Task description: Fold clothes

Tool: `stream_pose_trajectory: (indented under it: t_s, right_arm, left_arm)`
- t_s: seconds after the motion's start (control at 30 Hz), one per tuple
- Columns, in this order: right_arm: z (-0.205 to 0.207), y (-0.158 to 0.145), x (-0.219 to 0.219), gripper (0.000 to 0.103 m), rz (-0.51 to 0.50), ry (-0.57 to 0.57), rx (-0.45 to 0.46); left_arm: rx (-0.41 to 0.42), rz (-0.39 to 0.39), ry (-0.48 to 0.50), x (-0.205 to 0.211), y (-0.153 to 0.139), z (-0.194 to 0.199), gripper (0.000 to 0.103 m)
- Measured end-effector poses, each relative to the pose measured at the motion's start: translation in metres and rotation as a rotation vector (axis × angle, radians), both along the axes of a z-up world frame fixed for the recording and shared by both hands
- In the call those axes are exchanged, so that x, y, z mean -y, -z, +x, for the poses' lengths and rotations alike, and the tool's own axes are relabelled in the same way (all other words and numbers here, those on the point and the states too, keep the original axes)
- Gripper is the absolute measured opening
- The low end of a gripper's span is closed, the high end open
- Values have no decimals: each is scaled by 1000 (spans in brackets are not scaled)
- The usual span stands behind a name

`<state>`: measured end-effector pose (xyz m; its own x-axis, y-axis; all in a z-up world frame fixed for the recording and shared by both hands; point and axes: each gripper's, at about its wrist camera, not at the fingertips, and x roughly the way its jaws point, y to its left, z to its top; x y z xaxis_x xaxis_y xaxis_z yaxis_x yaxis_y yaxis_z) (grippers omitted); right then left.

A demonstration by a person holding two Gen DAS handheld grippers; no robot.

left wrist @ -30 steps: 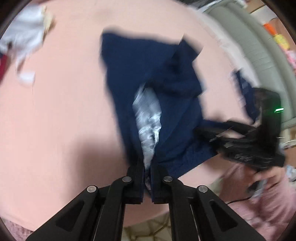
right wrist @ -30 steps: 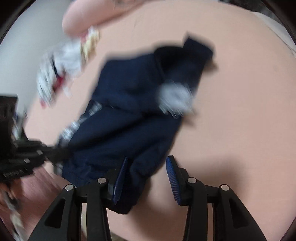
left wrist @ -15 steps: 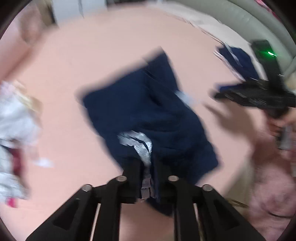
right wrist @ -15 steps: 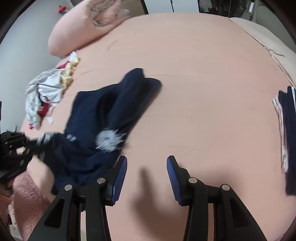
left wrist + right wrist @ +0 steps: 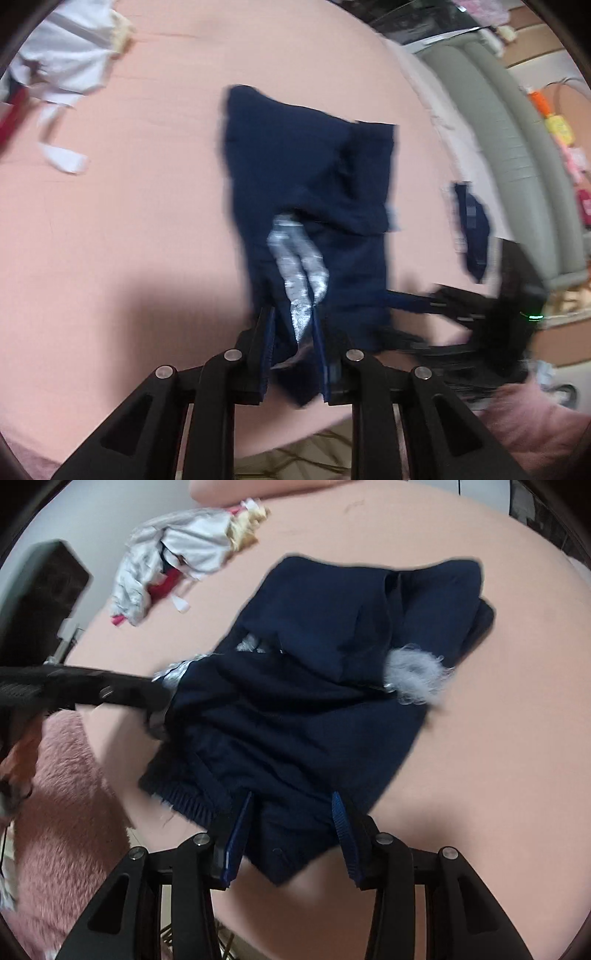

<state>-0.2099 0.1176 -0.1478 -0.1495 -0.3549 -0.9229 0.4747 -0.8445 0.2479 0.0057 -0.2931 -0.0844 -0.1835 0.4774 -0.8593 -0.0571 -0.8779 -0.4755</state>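
Observation:
A navy garment (image 5: 303, 166) (image 5: 314, 720) lies crumpled on the pink bed sheet (image 5: 110, 229). It has a silver strip (image 5: 295, 266) and a grey fluffy tuft (image 5: 413, 677). My left gripper (image 5: 293, 314) is narrowly closed at the garment's near edge, with the silver strip and navy cloth bunched and filling its gap. In the right wrist view the left gripper (image 5: 155, 698) reaches in from the left to that silver end. My right gripper (image 5: 291, 801) stands open over the ribbed hem, cloth lying between its blue pads without being pinched. It shows blurred at the garment's right edge (image 5: 413, 306).
A pile of white and red clothes (image 5: 62, 62) (image 5: 173, 565) lies at the far left of the bed. A second small navy piece (image 5: 472, 229) sits to the right, near a grey padded edge (image 5: 498, 147). Pink fuzzy fabric (image 5: 62, 805) fills the near left.
The left jaws, tightly pinched a second ago, now stand slightly apart around thicker cloth. The right gripper swung out over bare sheet and has come back over the garment's hem.

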Motion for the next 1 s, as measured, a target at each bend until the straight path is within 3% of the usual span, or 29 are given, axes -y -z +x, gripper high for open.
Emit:
stream_pose_trajectory:
  t_s: [0.07,0.13,0.2,0.23,0.27,0.37,0.4,0.43,0.47,0.53,0.67,0.73,0.8,0.83,0.9,0.93,1.0]
  right_arm:
    - [-1,-7,-17,44,39,28,16]
    - [-2,-19,-24,44,60,64,-24]
    - [-2,-33,-21,44,33,79,-80]
    - [-1,-39,-18,44,-1,76,-100]
    - [1,-43,-12,44,-35,66,-111]
    - [3,-39,13,44,-48,52,-120]
    - [2,-35,19,44,-32,57,-116]
    - [2,-30,15,44,-14,66,-104]
    - [1,-26,12,44,-3,79,-87]
    - [0,-24,1,44,-4,110,-67]
    - [1,-39,-13,44,-10,157,-93]
    - [0,-49,-17,44,-55,182,-120]
    - [-3,-48,-17,46,-89,189,-124]
    - [-5,-41,-14,54,-80,182,-113]
    - [-8,-23,-9,55,-33,167,-77]
    - [-8,-8,-6,55,21,160,-44]
    - [-6,8,-3,56,82,146,-12]
  left_arm:
    - [-8,-53,4,0,1,3,19]
    - [-24,-75,13,-2,-1,6,20]
    - [-48,-62,27,-5,-9,9,33]
    - [-65,-69,37,-6,-12,12,53]
    - [-83,-76,47,-6,-14,17,65]
    - [-128,-70,112,-15,-16,23,65]
    - [-142,-63,140,-20,-15,25,62]
    - [-156,-56,168,-24,-14,26,38]
    - [-159,-109,199,-34,-8,24,10]
    - [-154,-165,227,-52,3,18,7]
    - [-132,66,183,-52,-16,19,5]
    - [-119,237,111,-42,-26,22,5]
    - [-51,374,41,-31,-14,22,5]
    - [-16,442,6,-26,-8,22,5]
    - [15,211,8,-27,14,20,5]
    - [36,41,33,-29,30,19,5]
    - [76,42,28,-23,41,18,9]
